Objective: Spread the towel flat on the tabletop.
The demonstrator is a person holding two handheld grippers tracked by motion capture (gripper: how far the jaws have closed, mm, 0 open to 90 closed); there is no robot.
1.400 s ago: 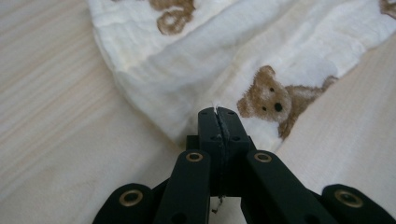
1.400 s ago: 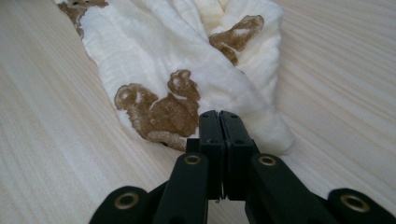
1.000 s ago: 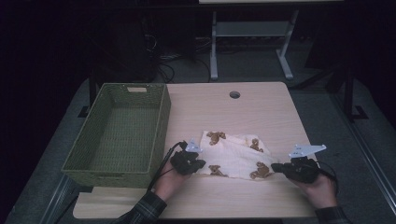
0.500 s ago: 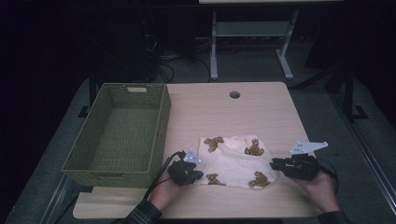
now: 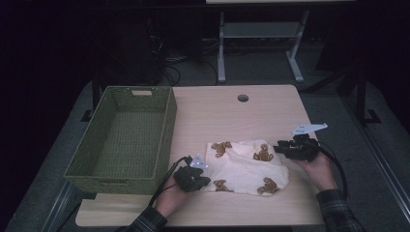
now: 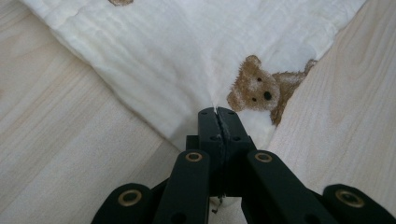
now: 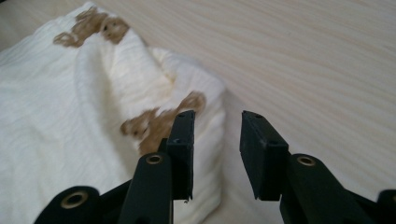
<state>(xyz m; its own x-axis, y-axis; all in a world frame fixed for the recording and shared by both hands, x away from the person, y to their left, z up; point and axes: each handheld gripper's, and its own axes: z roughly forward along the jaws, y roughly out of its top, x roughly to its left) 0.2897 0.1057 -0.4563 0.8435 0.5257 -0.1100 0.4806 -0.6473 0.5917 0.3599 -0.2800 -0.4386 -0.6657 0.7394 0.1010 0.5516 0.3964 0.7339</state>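
High view: left gripper [image 5: 202, 170] pinches the cloth [image 5: 244, 169]; right gripper [image 5: 280, 147], seemingly level, has just been opening, released.

One bear-print cloth [image 5: 246, 166] showing four bears, one green woven basket [image 5: 121, 140], one wooden table [image 5: 217, 116], two handheld grippers, two hands

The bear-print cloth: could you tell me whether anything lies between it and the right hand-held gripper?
Nothing visible does. The right hand-held gripper has just been opening, its jaws at the edge of the cloth with only bare table beside it.
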